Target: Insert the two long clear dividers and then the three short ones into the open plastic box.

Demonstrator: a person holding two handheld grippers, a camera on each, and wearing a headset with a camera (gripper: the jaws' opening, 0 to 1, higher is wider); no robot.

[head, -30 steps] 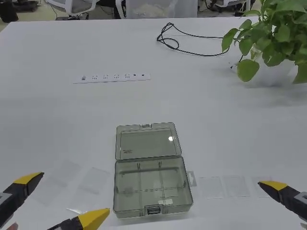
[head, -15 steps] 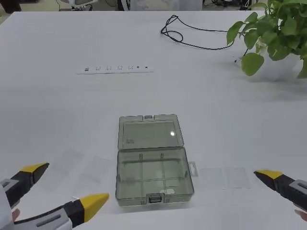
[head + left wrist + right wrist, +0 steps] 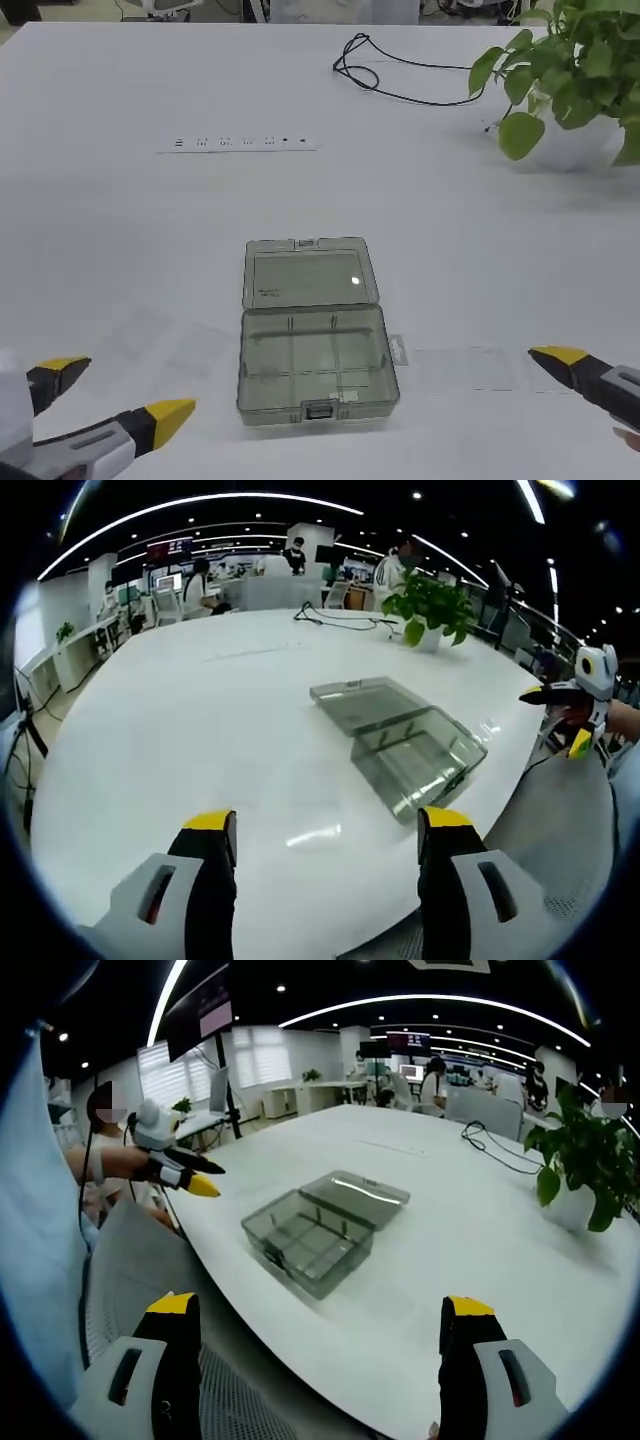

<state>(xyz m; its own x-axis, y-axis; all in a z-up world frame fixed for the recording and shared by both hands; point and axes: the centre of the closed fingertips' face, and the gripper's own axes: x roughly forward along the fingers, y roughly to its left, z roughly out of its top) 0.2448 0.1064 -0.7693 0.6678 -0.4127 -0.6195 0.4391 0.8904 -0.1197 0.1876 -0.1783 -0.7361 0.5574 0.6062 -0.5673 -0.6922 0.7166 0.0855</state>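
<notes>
Plastic box [image 3: 310,280]: one, lid open.
Tongs: two, namely left tongs [image 3: 115,388] and right tongs [image 3: 320,1306].
Clear dividers right of the box [image 3: 465,368]: at least two flat sheets; the edges are too faint for a firm count.
Clear dividers left of the box [image 3: 165,345]: at least two; equally faint.
Power strip [image 3: 237,143]: one, beyond the box.
Black cable [image 3: 370,75]: one, coiled, farther beyond the box.
Potted plant [image 3: 570,70]: one, beyond the box to its right.
Worktop [image 3: 450,230]: one, white, carrying all items.

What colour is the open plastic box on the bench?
The box is translucent smoky grey, slightly greenish. It shows best in the head view.
</notes>
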